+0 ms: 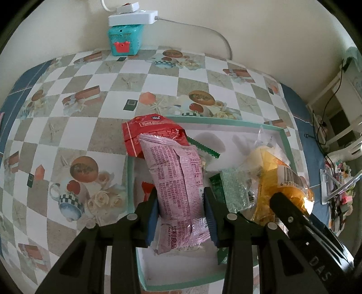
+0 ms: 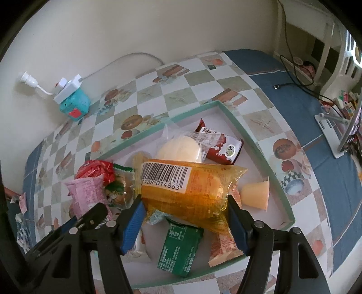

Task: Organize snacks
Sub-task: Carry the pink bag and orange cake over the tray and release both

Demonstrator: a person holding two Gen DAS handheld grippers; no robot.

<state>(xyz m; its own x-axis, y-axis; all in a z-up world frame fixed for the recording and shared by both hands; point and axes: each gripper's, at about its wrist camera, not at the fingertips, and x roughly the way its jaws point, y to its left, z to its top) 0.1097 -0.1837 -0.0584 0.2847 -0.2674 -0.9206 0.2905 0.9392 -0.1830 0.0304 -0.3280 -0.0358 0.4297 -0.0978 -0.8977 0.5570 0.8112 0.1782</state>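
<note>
- Nearest us, left gripper (image 1: 181, 214): blue pads clamped on a pink snack packet (image 1: 178, 185), held lengthwise above the tray.
- Right gripper (image 2: 186, 217): pads pressed against both sides of an orange packet (image 2: 190, 192), barcode label facing up.
- We see both packets held over a white tray with a teal rim (image 2: 253, 144) on the checkered tablecloth (image 1: 90, 126).
- Inside the tray: green sachet (image 2: 178, 248), dark red packet (image 2: 220, 147), pale round bun in clear wrap (image 2: 181, 150), yellow jelly cup (image 2: 256, 195) on its side.
- Red packet (image 1: 149, 133) lies over the tray's far left corner.
- Teal box (image 1: 124, 39) by the wall carries a white power strip (image 1: 132, 18).
</note>
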